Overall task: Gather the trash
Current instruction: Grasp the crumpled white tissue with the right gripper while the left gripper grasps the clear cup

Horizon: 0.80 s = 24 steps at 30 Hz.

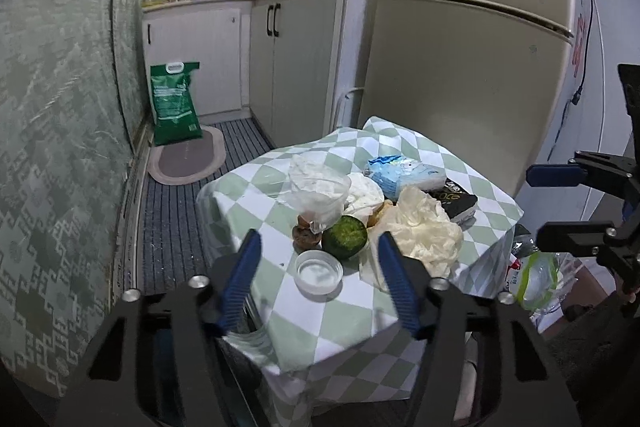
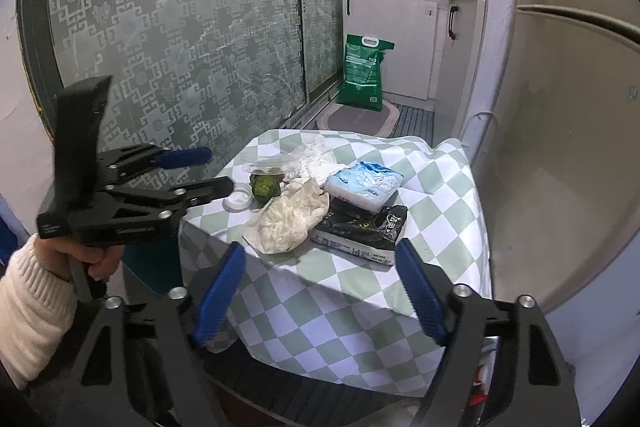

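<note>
Trash lies on a small table with a green-and-white checked cloth [image 1: 280,307] [image 2: 340,315]. There is a crumpled cream plastic bag [image 1: 424,227] [image 2: 288,219], a green fruit [image 1: 345,237] [image 2: 262,189], a white round lid [image 1: 319,271] [image 2: 238,202], a clear plastic bag [image 1: 318,193], a blue-white packet [image 1: 404,175] [image 2: 362,185] and a black packet [image 1: 460,203] [image 2: 360,227]. My left gripper [image 1: 318,247] [image 2: 212,171] is open and empty, hovering above the lid. My right gripper [image 2: 320,255] [image 1: 532,203] is open and empty, near the table's front, short of the black packet.
A fridge [image 1: 472,59] stands right behind the table. A patterned glass sliding door [image 2: 180,39] is on the left. A green sack [image 1: 176,103] and an oval mat [image 1: 188,157] lie on the kitchen floor by white cabinets [image 1: 296,59]. A bag with bottles [image 1: 536,275] hangs beside the table.
</note>
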Available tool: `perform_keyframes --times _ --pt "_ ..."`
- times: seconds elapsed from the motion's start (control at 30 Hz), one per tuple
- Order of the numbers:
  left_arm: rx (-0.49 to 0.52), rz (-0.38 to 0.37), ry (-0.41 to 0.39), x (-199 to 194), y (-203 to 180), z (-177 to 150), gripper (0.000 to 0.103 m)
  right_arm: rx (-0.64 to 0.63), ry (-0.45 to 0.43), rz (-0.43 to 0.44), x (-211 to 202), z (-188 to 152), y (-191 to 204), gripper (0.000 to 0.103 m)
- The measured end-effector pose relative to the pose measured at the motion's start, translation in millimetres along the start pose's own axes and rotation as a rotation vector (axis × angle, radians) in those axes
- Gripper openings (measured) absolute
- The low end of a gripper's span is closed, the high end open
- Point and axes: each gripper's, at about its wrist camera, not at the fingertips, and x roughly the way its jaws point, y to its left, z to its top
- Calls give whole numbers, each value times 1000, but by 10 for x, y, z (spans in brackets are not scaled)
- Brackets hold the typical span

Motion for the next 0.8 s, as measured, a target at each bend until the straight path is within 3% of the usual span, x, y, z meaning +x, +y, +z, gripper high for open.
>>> perform_keyframes --times 0.1,0.37,0.5,0.63,0.8 --pt "10 9 20 74 28 58 42 3 4 9 1 -12 -20 70" --pt "79 -31 76 283 -9 198 36 36 17 59 21 5 -64 62" --pt "91 -65 90 342 -12 226 28 60 27 89 70 9 -83 60" --pt "100 -86 103 394 -36 208 11 77 38 105 141 13 -85 53" --pt "73 -86 81 386 12 201 4 112 53 131 249 15 -75 47"
